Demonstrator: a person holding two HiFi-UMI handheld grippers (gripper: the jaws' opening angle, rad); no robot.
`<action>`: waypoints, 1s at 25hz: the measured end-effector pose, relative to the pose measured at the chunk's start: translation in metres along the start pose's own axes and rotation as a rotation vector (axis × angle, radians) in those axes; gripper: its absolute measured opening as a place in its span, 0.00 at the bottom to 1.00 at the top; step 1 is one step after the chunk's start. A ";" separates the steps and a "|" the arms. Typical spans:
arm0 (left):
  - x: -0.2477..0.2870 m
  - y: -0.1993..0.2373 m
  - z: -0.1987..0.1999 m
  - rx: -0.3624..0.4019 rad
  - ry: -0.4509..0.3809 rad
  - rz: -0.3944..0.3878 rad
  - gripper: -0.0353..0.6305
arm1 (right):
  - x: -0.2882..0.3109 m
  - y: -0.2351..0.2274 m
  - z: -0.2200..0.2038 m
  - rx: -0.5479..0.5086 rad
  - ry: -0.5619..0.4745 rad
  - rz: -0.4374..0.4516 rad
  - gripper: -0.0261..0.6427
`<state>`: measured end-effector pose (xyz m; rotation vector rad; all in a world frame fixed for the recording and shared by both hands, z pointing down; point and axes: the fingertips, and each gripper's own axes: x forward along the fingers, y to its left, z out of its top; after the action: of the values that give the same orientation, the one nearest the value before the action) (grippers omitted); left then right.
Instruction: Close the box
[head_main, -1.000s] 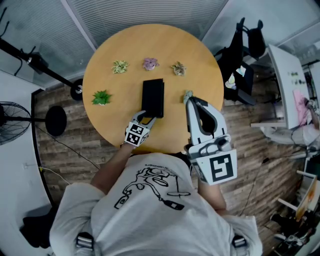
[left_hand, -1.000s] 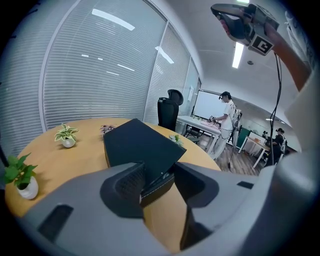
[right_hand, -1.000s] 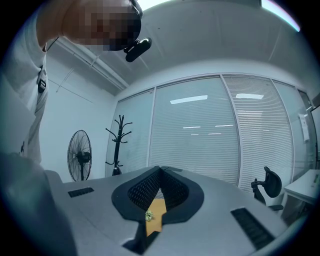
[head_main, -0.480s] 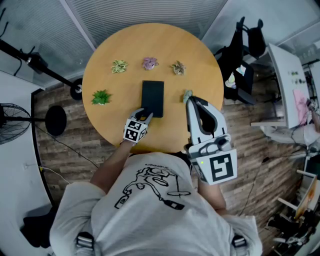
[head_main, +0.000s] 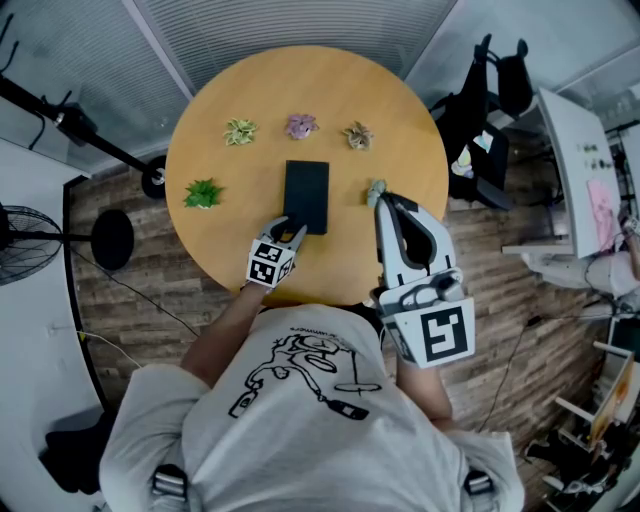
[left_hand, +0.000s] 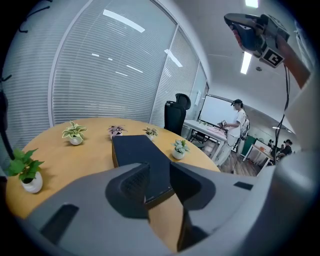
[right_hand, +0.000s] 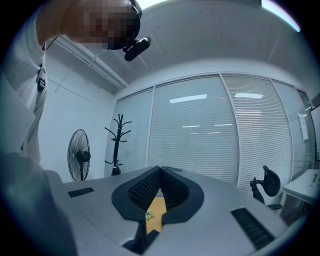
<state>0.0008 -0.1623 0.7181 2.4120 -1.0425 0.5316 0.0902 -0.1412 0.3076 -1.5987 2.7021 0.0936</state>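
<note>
Black box (head_main: 306, 196) shut, flat on counter (head_main: 400, 120). Left claw (head_main: 287, 232) part-open, jaws just narrowed, straddling its near corner. Right claw (head_main: 377, 191) closed, empty.

Black box (head_main: 305, 196), lid shut, lying flat

Bare table (head_main: 225, 240) flanks the box (head_main: 306, 196); three potted plants (head_main: 300, 126) line the far side, a green plant (head_main: 203, 194) stands left, a pale plant (head_main: 374, 186) right.

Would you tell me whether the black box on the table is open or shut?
Shut. The box lies flat on the table with its lid down and no gap along the near edge.
</note>
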 end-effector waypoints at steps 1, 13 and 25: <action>-0.002 0.000 0.004 -0.001 -0.009 0.003 0.24 | -0.001 0.000 -0.001 0.002 0.004 0.002 0.06; -0.034 -0.004 0.059 0.002 -0.133 0.018 0.24 | 0.001 0.006 0.000 -0.006 0.004 0.011 0.06; -0.078 -0.007 0.128 0.029 -0.268 0.051 0.24 | 0.001 0.010 -0.001 -0.013 0.005 0.013 0.06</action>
<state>-0.0228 -0.1827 0.5712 2.5378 -1.2155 0.2440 0.0813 -0.1376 0.3086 -1.5872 2.7213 0.1085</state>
